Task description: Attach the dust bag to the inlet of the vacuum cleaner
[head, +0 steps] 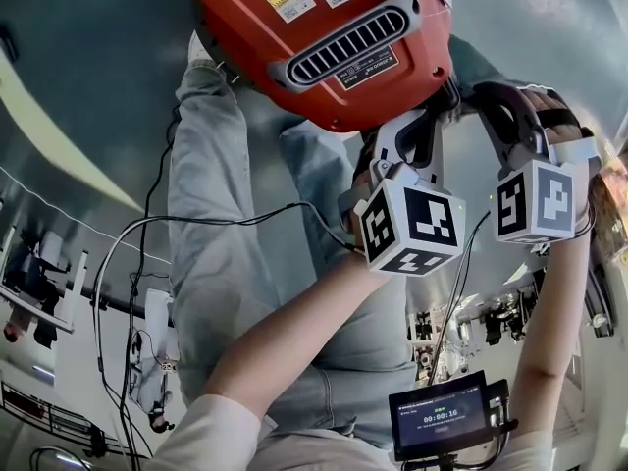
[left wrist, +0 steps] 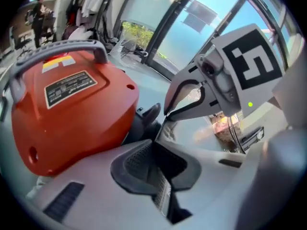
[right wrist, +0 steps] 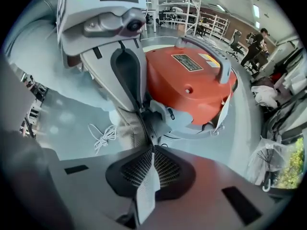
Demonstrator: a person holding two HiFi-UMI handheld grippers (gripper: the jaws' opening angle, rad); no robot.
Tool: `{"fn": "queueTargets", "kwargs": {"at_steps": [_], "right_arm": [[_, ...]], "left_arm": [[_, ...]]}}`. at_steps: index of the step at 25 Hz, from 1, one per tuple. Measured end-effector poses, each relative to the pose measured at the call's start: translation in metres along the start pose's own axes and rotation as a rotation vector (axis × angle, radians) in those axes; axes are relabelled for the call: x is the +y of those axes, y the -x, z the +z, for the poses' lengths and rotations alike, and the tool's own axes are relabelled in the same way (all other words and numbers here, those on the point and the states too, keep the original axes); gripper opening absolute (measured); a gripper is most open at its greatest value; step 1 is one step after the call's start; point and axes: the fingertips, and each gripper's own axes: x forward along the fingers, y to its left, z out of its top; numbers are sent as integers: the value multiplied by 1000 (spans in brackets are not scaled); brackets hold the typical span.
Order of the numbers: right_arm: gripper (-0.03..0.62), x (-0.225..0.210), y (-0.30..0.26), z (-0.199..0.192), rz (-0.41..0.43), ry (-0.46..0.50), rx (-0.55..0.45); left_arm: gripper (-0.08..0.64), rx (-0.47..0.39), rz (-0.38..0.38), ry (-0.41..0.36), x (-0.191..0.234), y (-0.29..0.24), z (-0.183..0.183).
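Both grippers are pinching the dust bag [right wrist: 128,127]. The left gripper [left wrist: 160,176] and the right gripper [right wrist: 149,176] are each clamping shut on a thin edge of it, I'd guess to stretch its mouth open. The bag is hanging as limp, pale woven cloth just beside what looks like the grey inlet [right wrist: 159,120] of the red vacuum cleaner [head: 324,27], which is sitting on the floor [head: 88,57].
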Motion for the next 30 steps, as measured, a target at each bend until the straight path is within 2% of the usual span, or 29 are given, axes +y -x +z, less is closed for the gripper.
{"fn": "queueTargets", "kwargs": {"at_steps": [3, 5, 9, 13, 18, 21, 24, 26, 27, 30], "right_arm": [[17, 6, 12, 11, -5, -20, -10], [18, 11, 13, 13, -1, -78, -36], [18, 15, 3, 3, -5, -188, -79], [63, 6, 6, -12, -36, -402, -116], [63, -22, 23, -49, -215, -620, -87], [63, -31, 31, -67, -316, -733, -78], [63, -25, 39, -67, -426, -855, -121], [63, -22, 33, -47, -442, -933, -141], [63, -25, 24, -30, -409, -923, -157], [63, -39, -10, 31, -216, -767, -237]], "left_arm": [[30, 11, 10, 83, 2, -7, -14], [31, 22, 1, 88, -1, -7, -20], [30, 63, -10, -23, -7, -15, -22], [29, 131, -87, -82, -17, -22, -30], [29, 265, -125, -160, -9, -25, -47], [29, 326, -157, -232, -6, -26, -50], [28, 324, -245, -292, -14, -22, -45], [28, 298, -286, -312, -3, -18, -38], [28, 274, -284, -274, 7, -15, -36], [28, 172, -213, -20, 46, -4, -32]]}}
